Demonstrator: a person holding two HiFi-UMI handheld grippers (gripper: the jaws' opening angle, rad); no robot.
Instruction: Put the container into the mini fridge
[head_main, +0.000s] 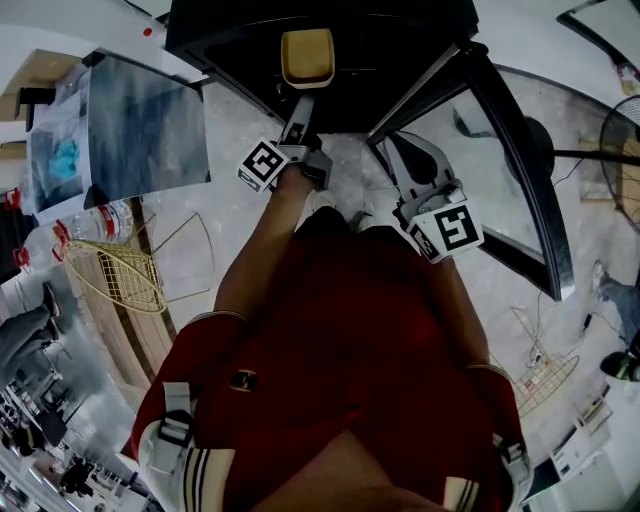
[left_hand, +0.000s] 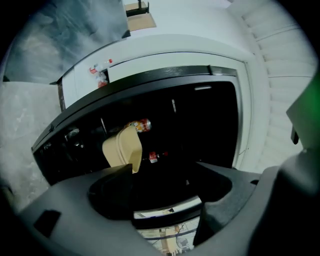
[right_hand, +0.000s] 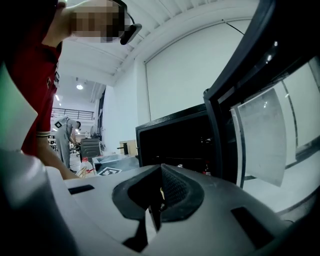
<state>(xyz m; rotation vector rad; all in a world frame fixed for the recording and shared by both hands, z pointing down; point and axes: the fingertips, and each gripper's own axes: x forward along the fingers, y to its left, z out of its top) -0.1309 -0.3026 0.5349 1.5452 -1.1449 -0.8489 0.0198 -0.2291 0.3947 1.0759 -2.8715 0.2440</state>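
A beige container (head_main: 307, 58) sits just inside the open mouth of the black mini fridge (head_main: 400, 50). My left gripper (head_main: 300, 103) reaches up to it from below. In the left gripper view the jaws stand wide apart and the left gripper (left_hand: 165, 172) is open. There the container (left_hand: 122, 148) lies tilted beyond the left jaw's tip. I cannot tell if that jaw touches it. My right gripper (head_main: 400, 160) hangs by the swung-out glass door (head_main: 500, 180). In its own view the right gripper (right_hand: 159, 192) is shut with nothing seen held.
A red can (left_hand: 140, 125) and a small bottle (left_hand: 152, 157) lie deeper in the fridge. A grey bin (head_main: 140, 130), water bottles (head_main: 95, 225) and a yellow wire rack (head_main: 115, 270) stand at the left. A fan (head_main: 620, 150) is at the right.
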